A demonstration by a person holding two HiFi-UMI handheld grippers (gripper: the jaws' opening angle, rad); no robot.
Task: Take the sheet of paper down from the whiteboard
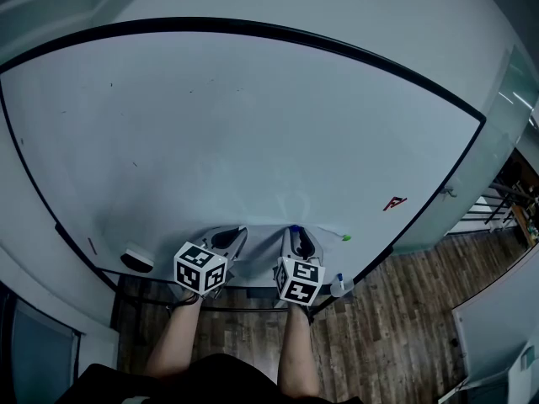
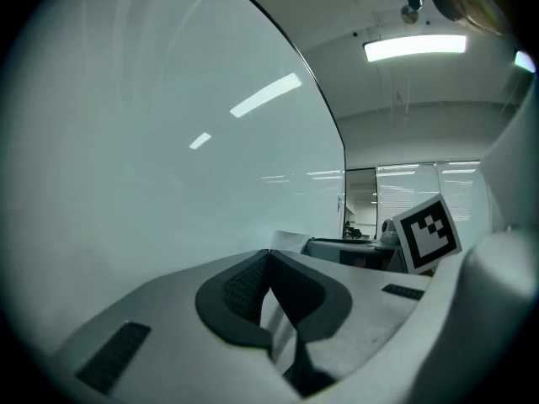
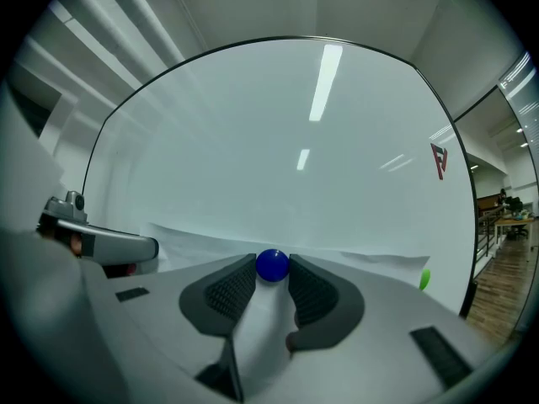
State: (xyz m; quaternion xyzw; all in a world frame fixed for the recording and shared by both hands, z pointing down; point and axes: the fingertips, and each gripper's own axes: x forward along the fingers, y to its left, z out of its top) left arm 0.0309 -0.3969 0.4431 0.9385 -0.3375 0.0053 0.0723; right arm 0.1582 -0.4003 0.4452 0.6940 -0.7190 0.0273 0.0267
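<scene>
At the whiteboard's point(image 1: 253, 124) six o'clock edge, your right gripper point(image 3: 272, 271) clamps the blue magnet point(image 3: 272, 263) on the sheet of paper point(image 3: 210, 241). Your left gripper point(image 2: 268, 254), at its nine o'clock, has its jaws pressed together.

We hold both forearms point(image 1: 173, 343) forward, side by side; left gripper point(image 1: 231, 237) jaws together, right gripper point(image 1: 295, 232) pinching a blue round magnet point(image 3: 272, 264)

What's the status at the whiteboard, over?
Left gripper shut, apparently on sheet of paper. Right gripper shut on blue magnet. Sheet not yet down; green magnet at its corner.
</scene>
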